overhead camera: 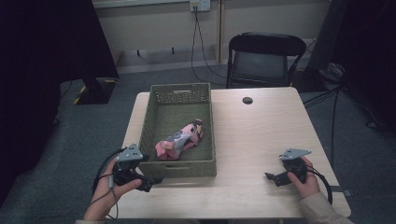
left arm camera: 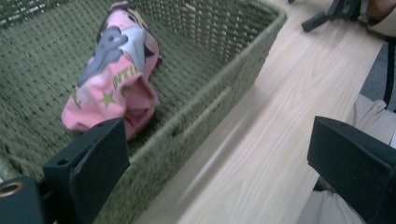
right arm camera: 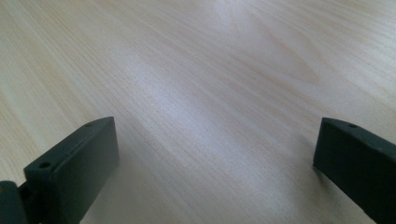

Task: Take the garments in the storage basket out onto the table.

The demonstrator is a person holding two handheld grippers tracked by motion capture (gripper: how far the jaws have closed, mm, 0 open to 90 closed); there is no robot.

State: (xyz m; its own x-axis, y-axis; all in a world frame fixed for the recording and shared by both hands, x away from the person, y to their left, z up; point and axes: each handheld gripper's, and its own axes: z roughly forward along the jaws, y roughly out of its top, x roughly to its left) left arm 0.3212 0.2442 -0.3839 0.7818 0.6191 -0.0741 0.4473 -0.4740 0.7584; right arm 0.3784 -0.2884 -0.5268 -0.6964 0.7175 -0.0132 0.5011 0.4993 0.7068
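Basically nothing is in hand yet — both grippers are released and empty. Left to right: the left gripper (overhead camera: 148, 183) sits at the near left corner of the desk (overhead camera: 261, 135), just beside the near wall of the green woven basket (overhead camera: 161, 100), its jaws spread wide and aimed toward the basket. The pink printed cloth (overhead camera: 180, 140) lies crumpled inside the basket, at the near end of the floor and apart from the jaws; in the left gripper view the cloth (left arm camera: 114, 74) sits past the near basket (left arm camera: 219, 98) wall. The right gripper (overhead camera: 273, 178) rests low over bare wood at the near right, well apart from the basket, jaws spread with nothing between them. Judging from this, the grasp on the cloth is not yet begun; everything is left to do. The basket's near wall stands between the left gripper and the cloth, so the reach likely goes over the rim. Beyond the desk — a black folding chair (overhead camera: 264, 58) and wall cables, out of the way.
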